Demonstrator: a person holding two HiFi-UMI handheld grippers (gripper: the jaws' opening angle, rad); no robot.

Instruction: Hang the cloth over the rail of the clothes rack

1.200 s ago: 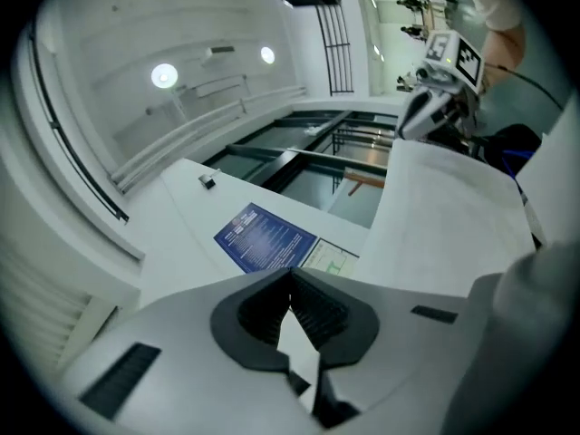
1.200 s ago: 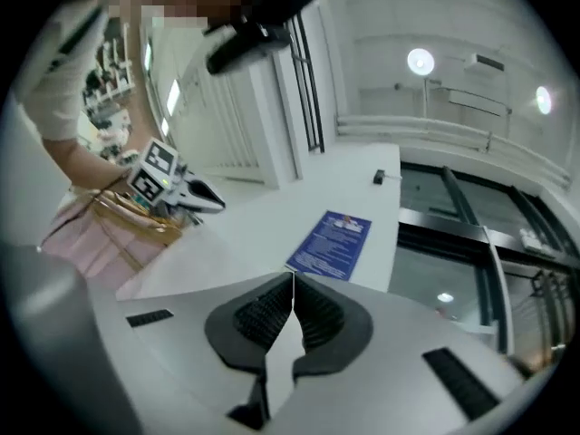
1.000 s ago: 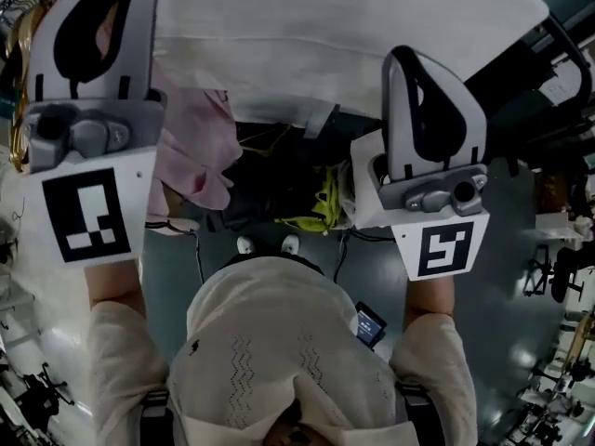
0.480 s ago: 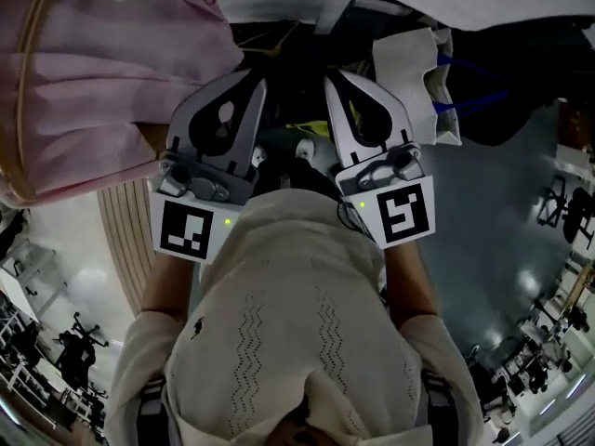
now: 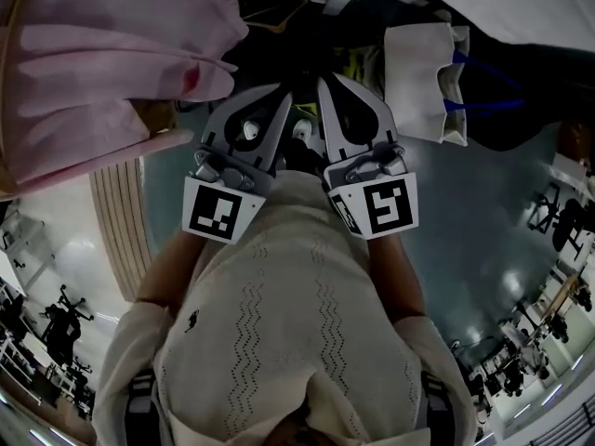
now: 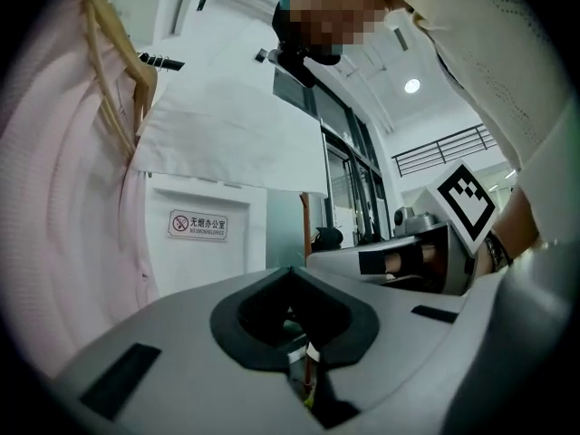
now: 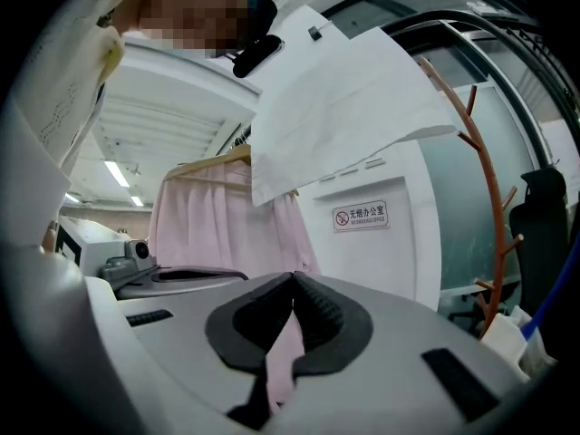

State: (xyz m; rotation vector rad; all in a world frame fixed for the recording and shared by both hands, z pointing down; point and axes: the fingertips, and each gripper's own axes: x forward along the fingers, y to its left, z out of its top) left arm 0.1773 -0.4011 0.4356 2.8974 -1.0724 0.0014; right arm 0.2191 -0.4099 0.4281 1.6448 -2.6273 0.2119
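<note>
Now both tools sit shut and empty, side by side at the person's chest.
Left tool has its jaws pressed together on nothing, and right tool, close beside it, is closed the same way. The white cloth hangs spread out high above, well apart from both, a pink garment on a hanger beside it, a white bag off right.
</note>
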